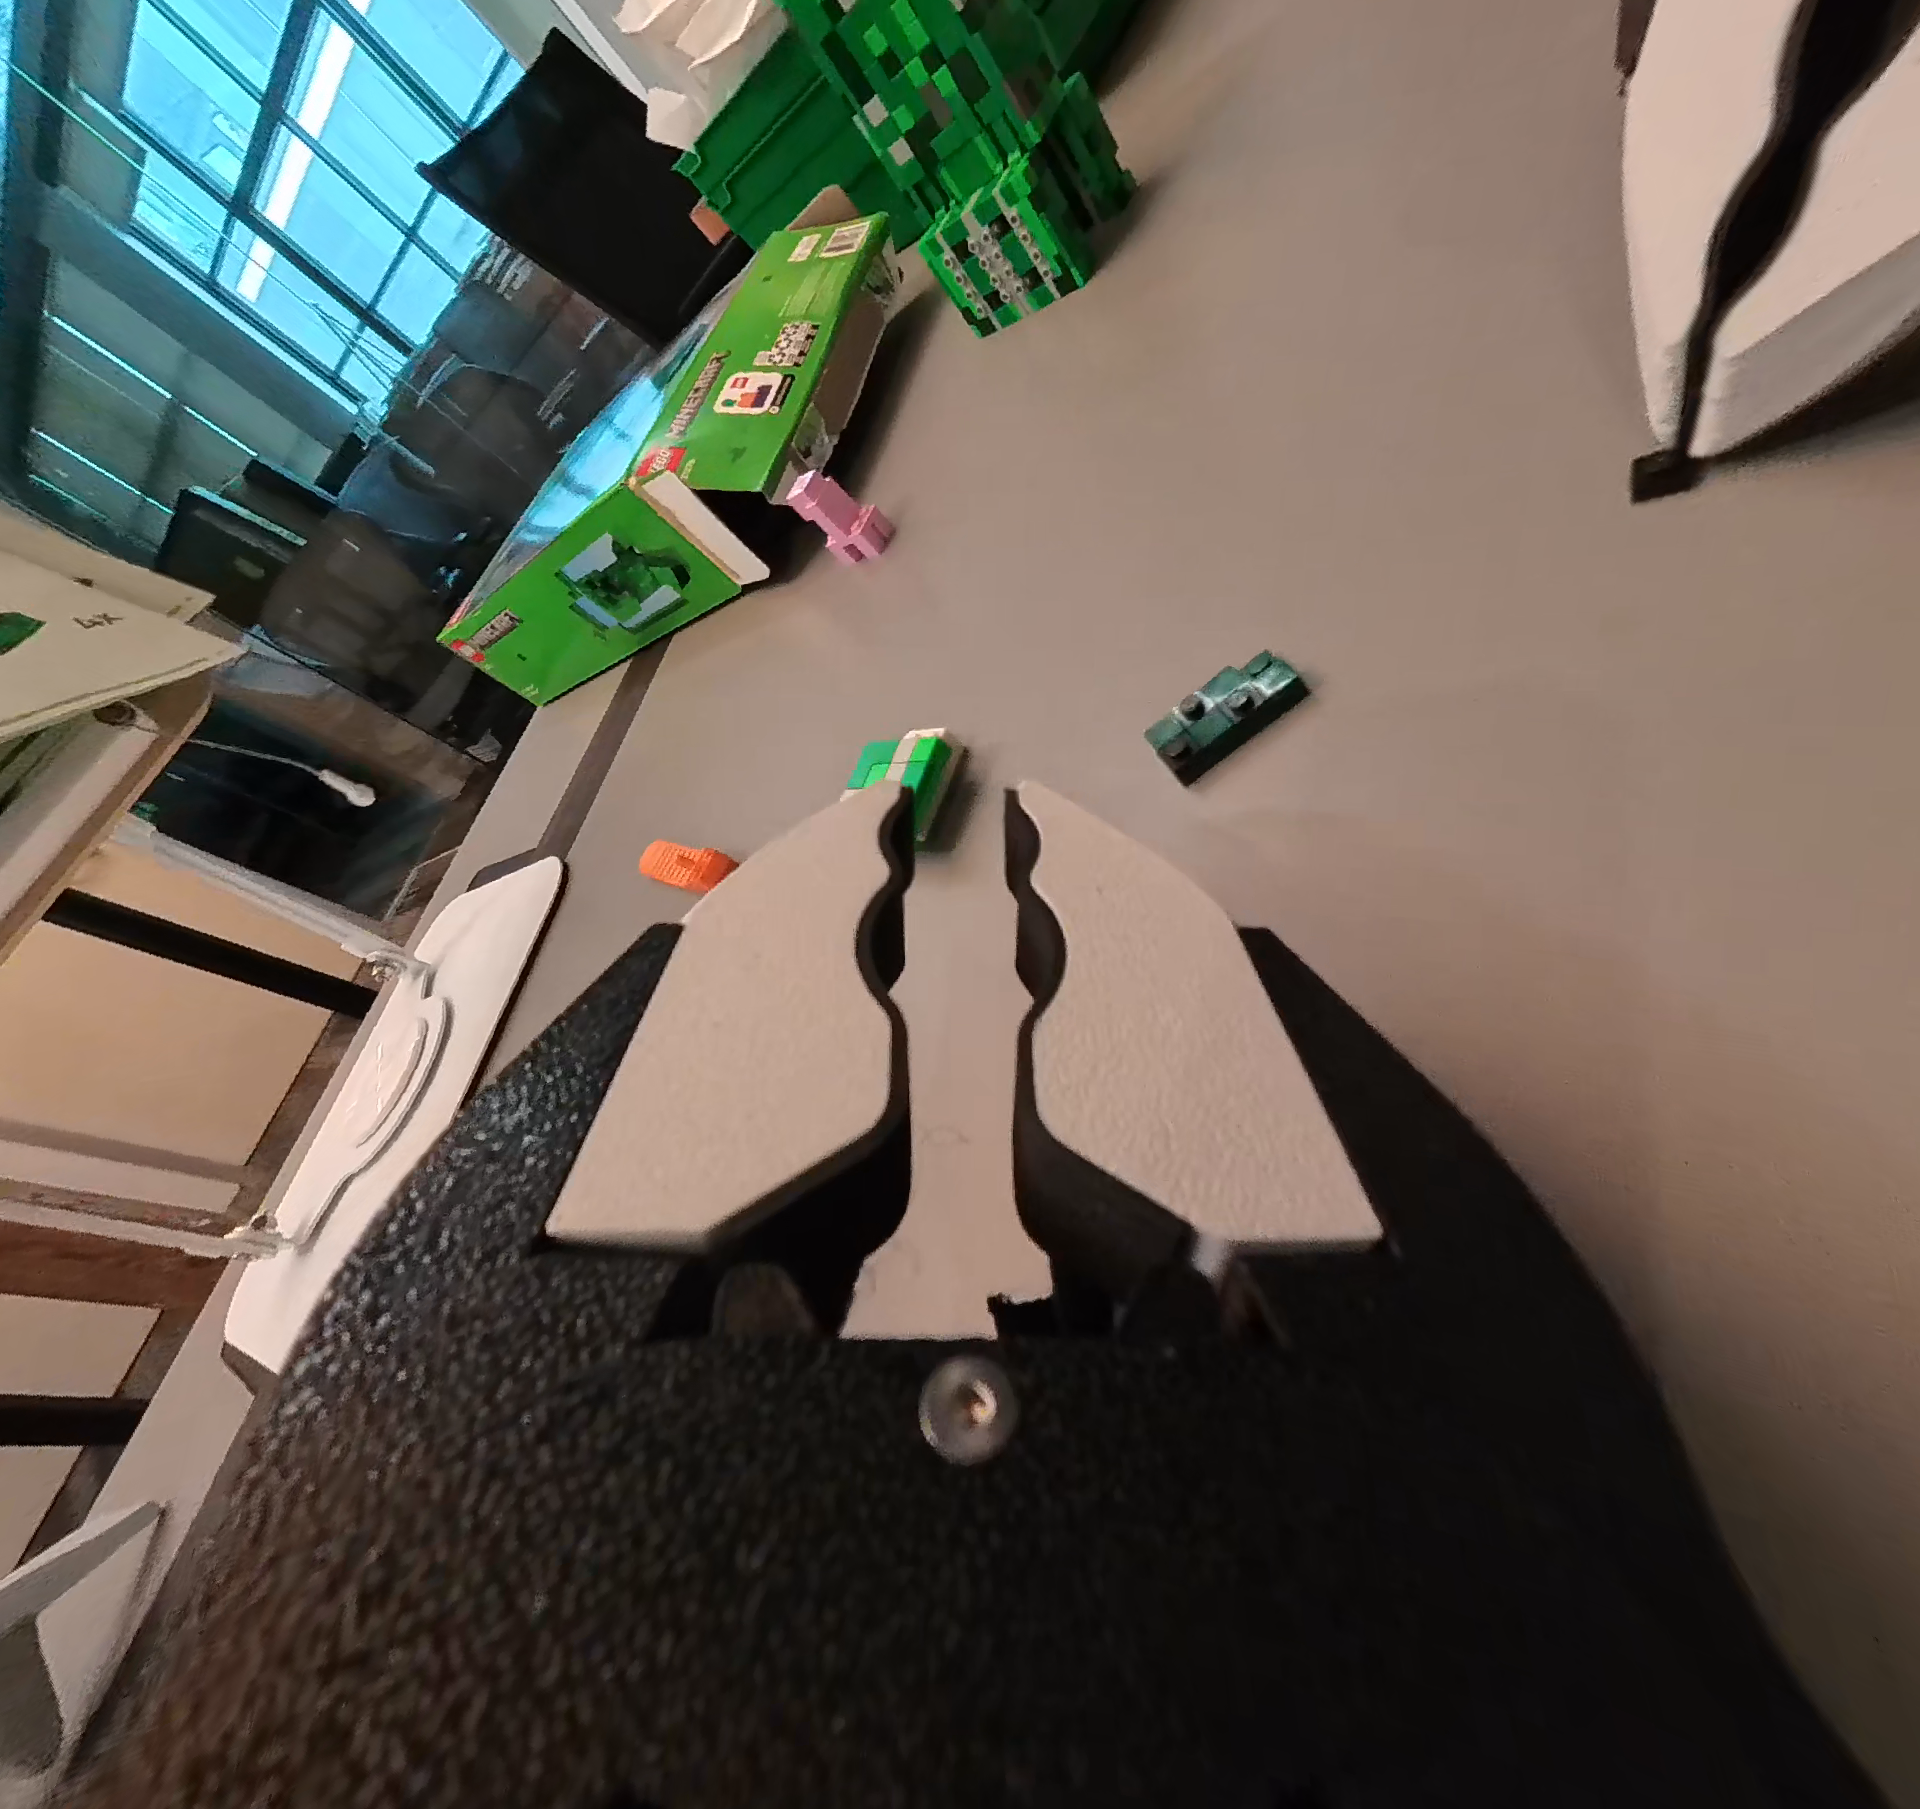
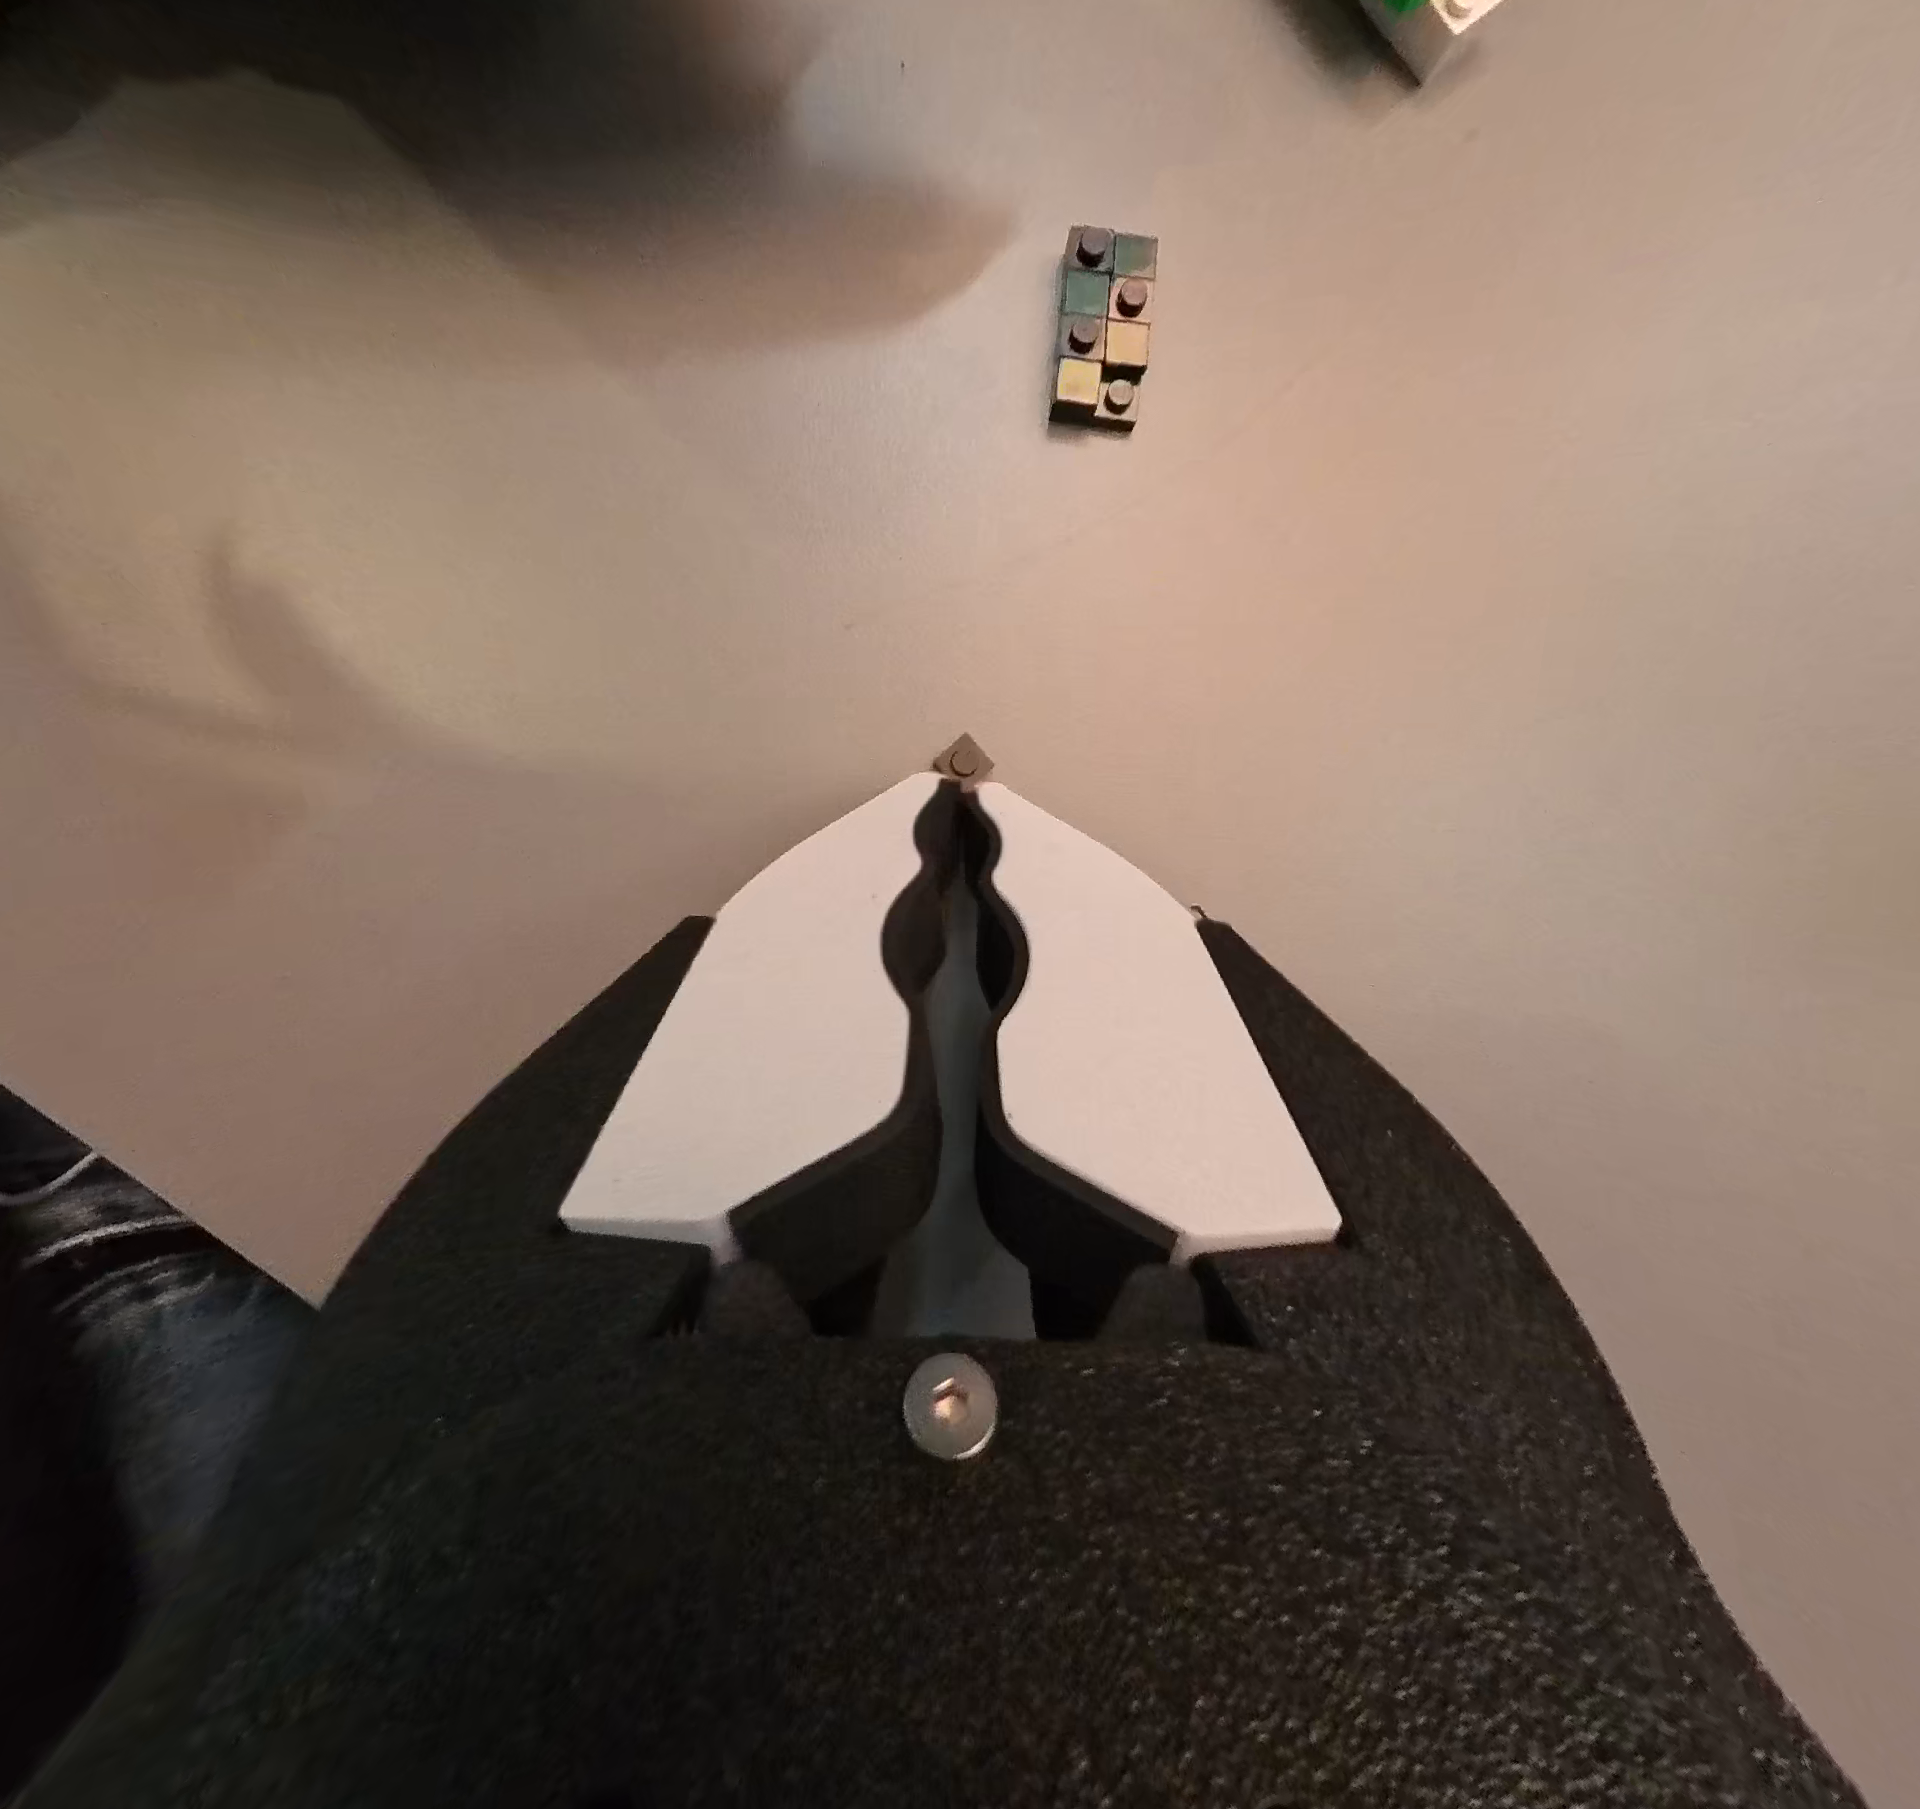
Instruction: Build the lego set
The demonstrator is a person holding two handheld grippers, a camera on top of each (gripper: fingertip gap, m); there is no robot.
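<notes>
Grey, thin and pinched only at its corner: the small single-stud piece (image 2: 964,760) in my right gripper (image 2: 962,791) is the first thing I worry about. The fingertips are clenched on it with almost nothing of it inside the grip, so I judge it could twist or pop out the moment it meets resistance. The cause would be the diamond angle at which it sits; it is not square to the dark plate assembly (image 2: 1104,327) ahead, whose studs and tiles alternate. Pressing it on crooked could also skid that plate across the desk (image 2: 1455,616), since nothing braces it.

My left gripper (image 1: 961,809) is released, jaws a little apart with bare desk showing between them. It hangs low and tilted over the desk's left edge region, its fingertips just short of a small green and white brick cluster (image 1: 909,772), whose near part hides behind the left finger. If I close from here I may clip that cluster sideways rather than seat it between the pads.

The right gripper points steeply down at the desk, the plate well ahead of its tips. In the left view that same plate (image 1: 1226,715) lies out toward the desk's middle, apart from the orange separator tool (image 1: 686,866) near the left edge. The large green build (image 1: 935,86), the green box (image 1: 665,471) and a pink figure (image 1: 844,518) sit toward the far edge.
</notes>
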